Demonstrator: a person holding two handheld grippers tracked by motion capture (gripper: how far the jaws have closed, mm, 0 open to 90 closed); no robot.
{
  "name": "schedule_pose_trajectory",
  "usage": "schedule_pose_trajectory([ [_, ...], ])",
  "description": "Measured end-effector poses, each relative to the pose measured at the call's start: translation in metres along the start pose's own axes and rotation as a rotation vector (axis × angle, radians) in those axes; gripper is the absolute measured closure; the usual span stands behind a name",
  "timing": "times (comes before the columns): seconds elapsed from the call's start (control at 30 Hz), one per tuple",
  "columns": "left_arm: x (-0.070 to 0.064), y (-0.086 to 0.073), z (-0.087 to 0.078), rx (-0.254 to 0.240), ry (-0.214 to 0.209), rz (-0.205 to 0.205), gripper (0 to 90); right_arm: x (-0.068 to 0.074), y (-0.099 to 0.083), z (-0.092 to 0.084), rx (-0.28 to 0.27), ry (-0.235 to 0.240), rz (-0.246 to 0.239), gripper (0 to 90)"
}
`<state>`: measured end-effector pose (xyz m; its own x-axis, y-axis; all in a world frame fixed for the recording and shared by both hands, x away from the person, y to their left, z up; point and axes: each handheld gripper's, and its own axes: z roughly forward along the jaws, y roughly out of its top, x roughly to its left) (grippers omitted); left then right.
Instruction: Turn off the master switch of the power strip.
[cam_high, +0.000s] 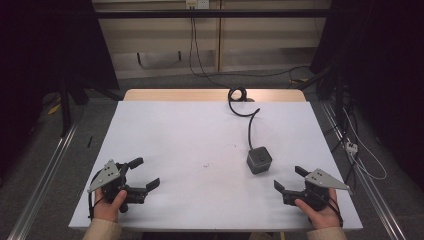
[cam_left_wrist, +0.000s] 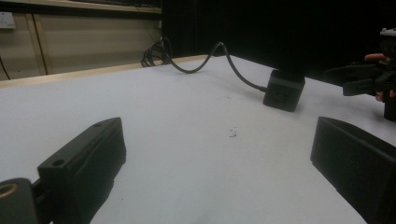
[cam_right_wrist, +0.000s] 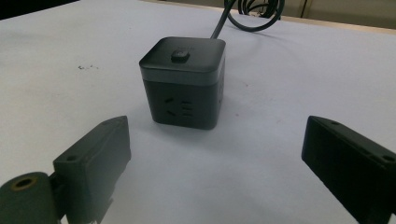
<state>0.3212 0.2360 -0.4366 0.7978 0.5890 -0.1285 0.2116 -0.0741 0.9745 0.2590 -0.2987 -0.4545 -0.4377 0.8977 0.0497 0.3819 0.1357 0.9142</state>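
Partly, the socket cube's (cam_high: 259, 160) cable (cam_high: 248, 117) coil leaves frame.

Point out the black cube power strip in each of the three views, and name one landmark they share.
High view: the cube power strip sits right of centre, near the right gripper.
Left gripper view: upper right, beyond the open jaws.
Right gripper view: centre, just ahead of the open jaws.
Shared landmark: its black cable.

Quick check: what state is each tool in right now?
Left tool: open, holding nothing.
Right tool: open, holding nothing, facing the black cube-shaped power socket.
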Motion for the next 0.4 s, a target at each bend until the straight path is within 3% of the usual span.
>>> schedule_pose_trajectory([
  [0.4,-0.0006,-0.0007,0.0002,0.002,-0.001,-0.004,2.9,0.0003,0.0002,0.001,0.006,-0.004,-0.006,8.0],
])
